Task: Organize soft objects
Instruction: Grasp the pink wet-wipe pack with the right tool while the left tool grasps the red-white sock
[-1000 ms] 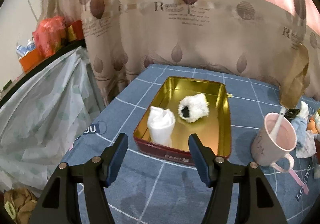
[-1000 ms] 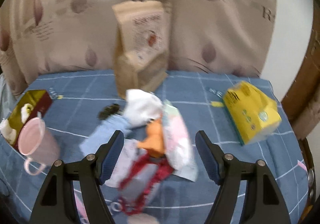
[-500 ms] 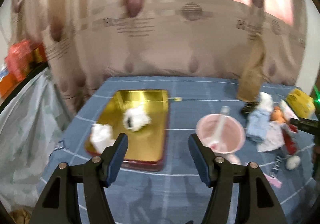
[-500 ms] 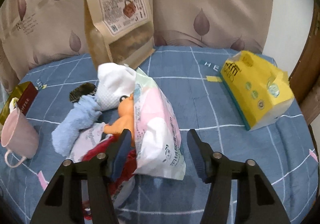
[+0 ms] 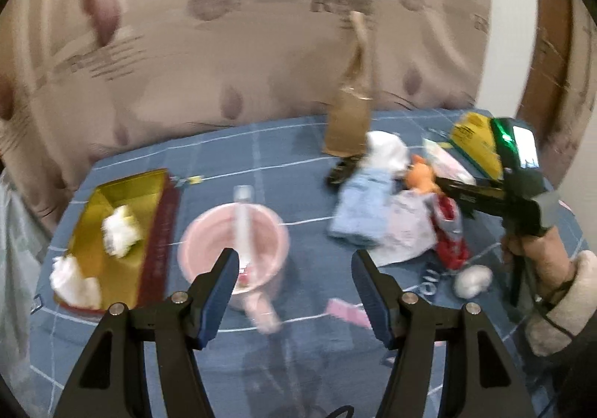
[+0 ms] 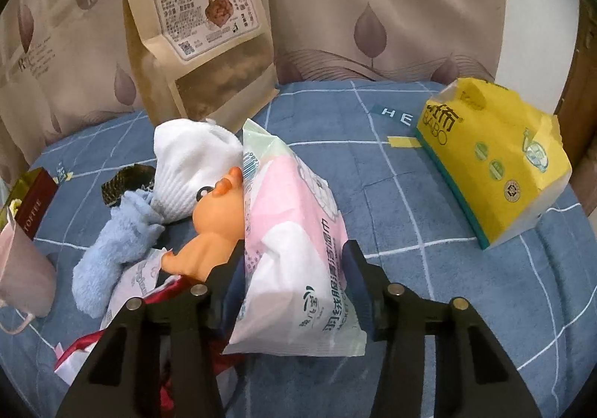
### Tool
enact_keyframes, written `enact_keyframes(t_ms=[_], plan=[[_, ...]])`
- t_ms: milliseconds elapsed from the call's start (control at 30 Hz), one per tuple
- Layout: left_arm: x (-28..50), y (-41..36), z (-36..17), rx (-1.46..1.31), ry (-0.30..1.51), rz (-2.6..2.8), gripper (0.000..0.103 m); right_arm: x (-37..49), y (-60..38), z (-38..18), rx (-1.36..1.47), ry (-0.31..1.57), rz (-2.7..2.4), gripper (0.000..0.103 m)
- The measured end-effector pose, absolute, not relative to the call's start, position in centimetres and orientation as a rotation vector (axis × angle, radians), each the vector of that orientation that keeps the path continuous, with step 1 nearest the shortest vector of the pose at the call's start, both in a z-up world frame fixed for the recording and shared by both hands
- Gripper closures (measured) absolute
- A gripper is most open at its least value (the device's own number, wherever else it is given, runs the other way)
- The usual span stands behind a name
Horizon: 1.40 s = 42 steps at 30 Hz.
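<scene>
My right gripper is shut on a pink and white tissue pack, its fingers pressing both sides. Beside the pack lie an orange toy, a white sock and a light blue sock. My left gripper is open and empty above the blue cloth, in front of a pink mug. A gold tin at the left holds two white soft items. The pile also shows in the left wrist view, with my right gripper over it.
A brown snack pouch stands against the curtain. A yellow tissue box lies at the right. A red wrapper and a printed paper lie near the pile. A small white ball rests near the right hand.
My right gripper closed in on the tissue pack and now grips it. My left gripper swung right, away from the tin, toward the mug and pile.
</scene>
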State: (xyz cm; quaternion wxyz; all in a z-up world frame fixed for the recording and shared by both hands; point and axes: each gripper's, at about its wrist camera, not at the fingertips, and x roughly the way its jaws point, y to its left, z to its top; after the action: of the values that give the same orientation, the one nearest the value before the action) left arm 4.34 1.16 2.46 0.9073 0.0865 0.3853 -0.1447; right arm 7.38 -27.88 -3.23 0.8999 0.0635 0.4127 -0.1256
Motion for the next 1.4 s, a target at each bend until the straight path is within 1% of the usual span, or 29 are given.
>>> enact_keyframes(t_ms=[367, 733, 1067, 1100, 1133, 1167, 1200, 1400], plan=[[4.6, -6.2, 0.1, 0.16, 0.868, -0.501, 0.039, 5.4, -29.1, -2.5, 0.218, 0.848, -0.257, 0.061], [5.6, -12.3, -2.5, 0.207, 0.936, -0.641, 0.039, -0.2, -30.1, -1.4, 0.358, 0.864, -0.288, 0.061], [9.1, -15.6, -5.2, 0.183, 1.03, -0.657, 0.039, -1.0, -29.6, -1.3, 0.324, 0.867, -0.27, 0.061], [9.2, -15.5, -5.3, 0.172, 1.037, -0.658, 0.049, -1.0, -29.6, -1.4, 0.327, 0.869, -0.268, 0.061], [9.2, -15.4, -5.4, 0.164, 1.039, -0.658, 0.073, -1.0, -29.7, -1.4, 0.331, 0.869, -0.263, 0.061], [9.2, -15.4, -5.3, 0.155, 1.037, -0.66, 0.083, -0.9, -29.6, -1.4, 0.33, 0.87, -0.262, 0.061], [9.2, -15.4, -5.3, 0.159, 1.037, -0.656, 0.087, -0.9, -29.6, -1.4, 0.326, 0.869, -0.261, 0.061], [8.6, -14.6, -4.5, 0.154, 1.018, -0.643, 0.091, -0.9, -29.1, -1.4, 0.309, 0.868, -0.259, 0.061]])
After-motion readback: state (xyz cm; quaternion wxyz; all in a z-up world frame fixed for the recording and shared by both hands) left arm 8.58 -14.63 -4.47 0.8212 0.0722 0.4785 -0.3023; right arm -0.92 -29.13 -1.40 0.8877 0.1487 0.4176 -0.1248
